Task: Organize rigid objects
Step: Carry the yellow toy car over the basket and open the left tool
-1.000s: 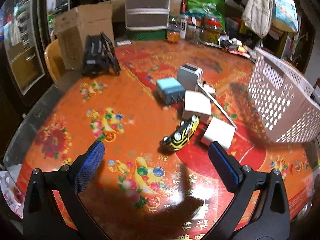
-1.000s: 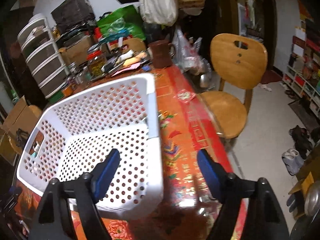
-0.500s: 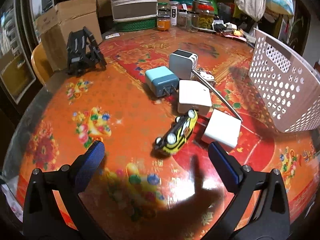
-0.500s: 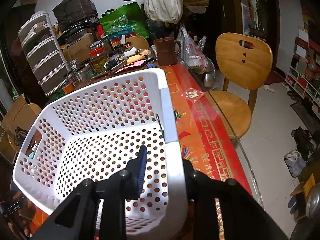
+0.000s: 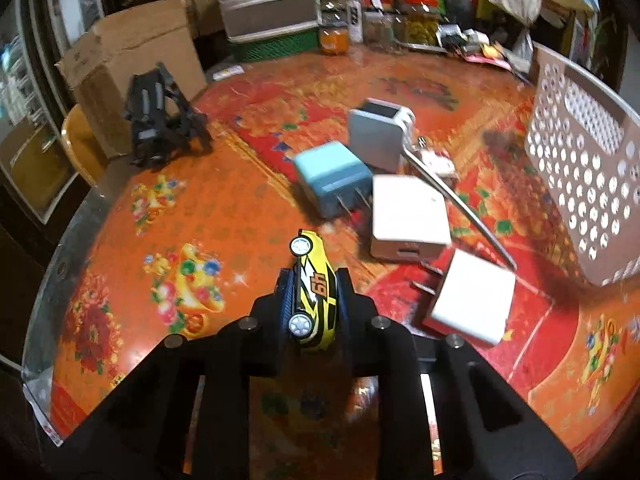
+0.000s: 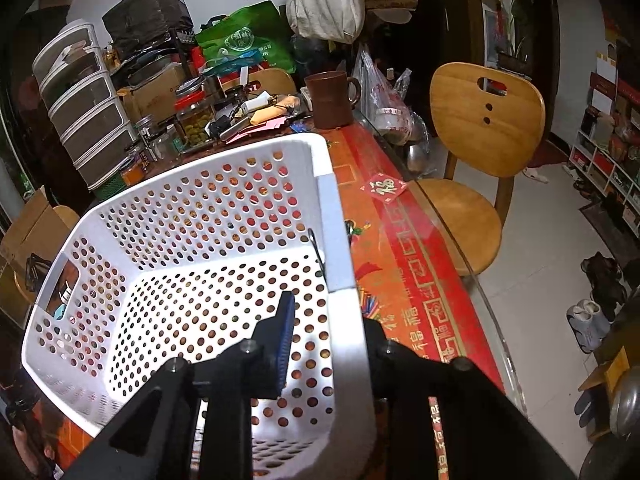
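Left wrist view. We see the left gripper (image 5: 311,304) pitched steeply down over the table (image 5: 224,216), a round top under an orange-red floral oilcloth. Its black arms have just drawn together, and the blue ribbed pads now press both flanks of the small yellow die-cast toy car (image 5: 312,292), which lies on its side with two white wheels facing us. A second ago the pads stood wide apart and the car lay loose on the cloth ahead of them. Just beyond it are rigid, boxy plugs: a teal charger (image 5: 332,178) with two metal prongs, a grey cube adapter (image 5: 378,136), a flat white square adapter (image 5: 408,212) and a white charger (image 5: 472,300) with prongs. A thin metal rod (image 5: 460,204) lies slantwise among them. At the right edge stands the white perforated plastic basket (image 5: 580,184).

Right wrist view. We see the right gripper (image 6: 326,320) angled down at the basket's near corner, clamped on its smooth white rim (image 6: 344,320): one blue pad (image 6: 286,328) lies inside the wall, while the other finger is hidden behind it. A second ago these fingers stood open astride that corner. The basket floor holds nothing we can make out.
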`<state>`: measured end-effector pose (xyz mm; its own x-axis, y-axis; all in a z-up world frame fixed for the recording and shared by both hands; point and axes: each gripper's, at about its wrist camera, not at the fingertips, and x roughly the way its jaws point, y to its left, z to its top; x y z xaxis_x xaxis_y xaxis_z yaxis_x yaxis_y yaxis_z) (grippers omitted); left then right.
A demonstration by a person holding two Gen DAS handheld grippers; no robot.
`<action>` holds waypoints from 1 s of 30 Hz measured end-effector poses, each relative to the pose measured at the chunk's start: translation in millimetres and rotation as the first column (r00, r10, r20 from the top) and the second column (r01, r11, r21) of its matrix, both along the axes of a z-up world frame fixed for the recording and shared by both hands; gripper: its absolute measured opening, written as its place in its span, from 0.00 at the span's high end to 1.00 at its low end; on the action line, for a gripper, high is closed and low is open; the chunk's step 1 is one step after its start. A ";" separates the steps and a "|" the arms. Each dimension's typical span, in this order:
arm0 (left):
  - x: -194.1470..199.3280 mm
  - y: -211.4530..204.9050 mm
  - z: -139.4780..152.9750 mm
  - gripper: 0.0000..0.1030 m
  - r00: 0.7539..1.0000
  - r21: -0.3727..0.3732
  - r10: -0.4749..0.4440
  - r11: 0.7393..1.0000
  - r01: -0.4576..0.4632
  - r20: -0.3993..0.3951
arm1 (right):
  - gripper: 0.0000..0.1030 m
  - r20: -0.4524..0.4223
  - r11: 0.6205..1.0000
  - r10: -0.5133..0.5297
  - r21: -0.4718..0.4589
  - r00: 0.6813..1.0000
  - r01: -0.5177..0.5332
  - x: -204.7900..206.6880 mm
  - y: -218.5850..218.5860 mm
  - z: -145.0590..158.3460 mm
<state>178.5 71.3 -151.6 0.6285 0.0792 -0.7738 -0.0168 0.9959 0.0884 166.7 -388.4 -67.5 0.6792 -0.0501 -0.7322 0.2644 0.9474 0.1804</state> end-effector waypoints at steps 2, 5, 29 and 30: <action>0.4 2.3 9.7 0.82 0.999 0.025 0.022 0.999 -0.022 0.029 | 0.79 0.001 1.000 -0.001 -0.004 1.000 0.001 0.7 -0.2 -0.3; 6.4 6.7 31.1 0.82 0.996 0.060 0.048 0.997 -0.053 0.073 | 0.79 0.002 1.000 0.001 -0.009 1.000 -0.001 1.7 0.7 -0.7; 62.0 -114.9 156.1 0.82 0.962 0.092 -0.122 0.990 0.102 0.245 | 0.79 0.017 1.000 0.010 0.013 1.000 -0.010 1.7 -6.0 0.3; 62.9 -122.8 159.0 0.82 0.960 0.096 -0.133 0.989 0.113 0.248 | 0.79 0.017 1.000 0.011 0.013 1.000 -0.011 1.4 -6.4 0.4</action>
